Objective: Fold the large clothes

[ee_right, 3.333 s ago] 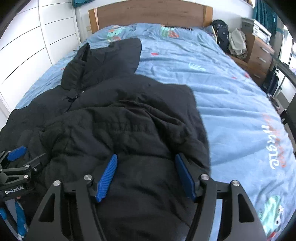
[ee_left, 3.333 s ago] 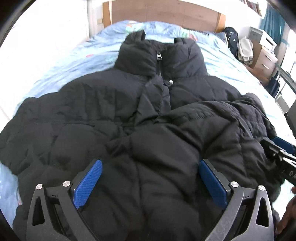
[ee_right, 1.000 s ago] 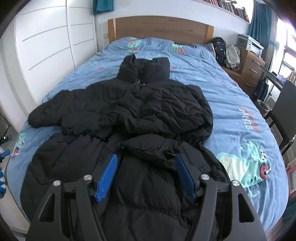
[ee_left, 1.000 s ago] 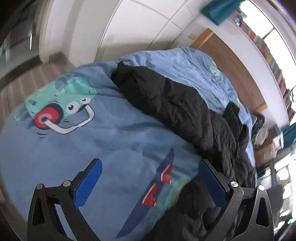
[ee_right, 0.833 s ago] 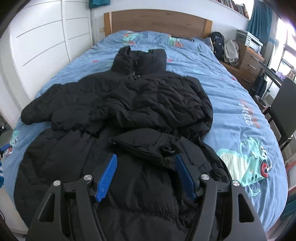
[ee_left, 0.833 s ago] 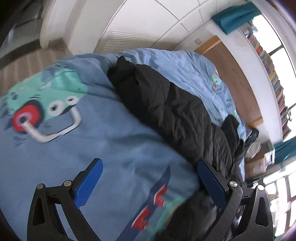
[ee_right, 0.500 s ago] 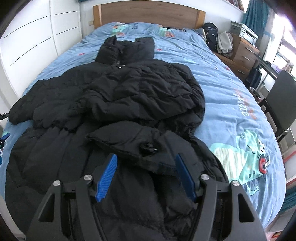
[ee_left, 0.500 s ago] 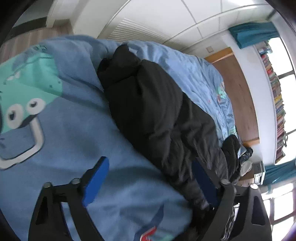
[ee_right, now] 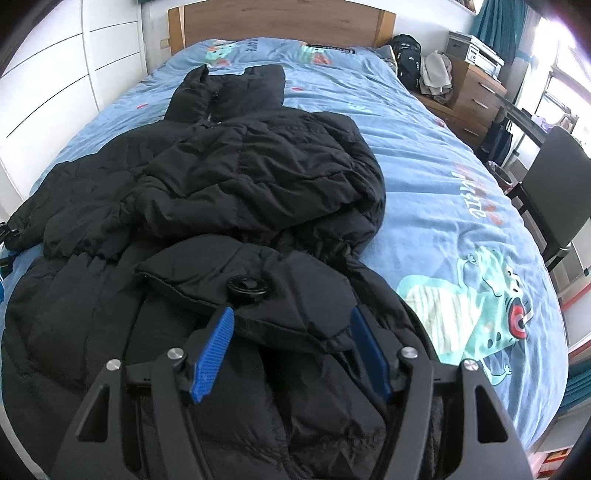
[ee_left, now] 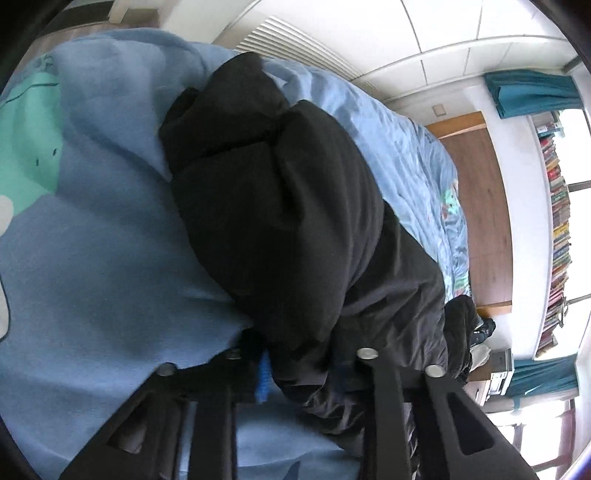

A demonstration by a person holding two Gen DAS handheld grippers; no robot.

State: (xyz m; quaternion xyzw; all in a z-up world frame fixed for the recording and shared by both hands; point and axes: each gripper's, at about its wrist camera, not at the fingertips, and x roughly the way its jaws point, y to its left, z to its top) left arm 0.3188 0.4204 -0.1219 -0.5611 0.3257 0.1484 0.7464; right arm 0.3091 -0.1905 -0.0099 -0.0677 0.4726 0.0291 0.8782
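Observation:
A large black puffer coat (ee_right: 229,177) lies spread on the blue bed cover (ee_right: 436,177), collar toward the headboard. One sleeve is folded across the chest; its cuff with a round black badge (ee_right: 246,285) lies just ahead of my right gripper (ee_right: 291,350), which is open and empty above the coat's lower part. In the left wrist view the other sleeve (ee_left: 280,206) stretches out sideways over the bed cover (ee_left: 92,240). My left gripper (ee_left: 295,373) has closed on the sleeve fabric near its base; black cloth bulges between the fingers.
A wooden headboard (ee_right: 280,22) stands at the far end. White wardrobe doors (ee_right: 62,70) run along the left. A backpack (ee_right: 406,59), a wooden dresser (ee_right: 476,99) and a black chair (ee_right: 550,199) stand on the right of the bed.
My left gripper moved in on the outstretched sleeve and closed from wide open onto its fabric. My right gripper moved forward and lower over the folded cuff, still open.

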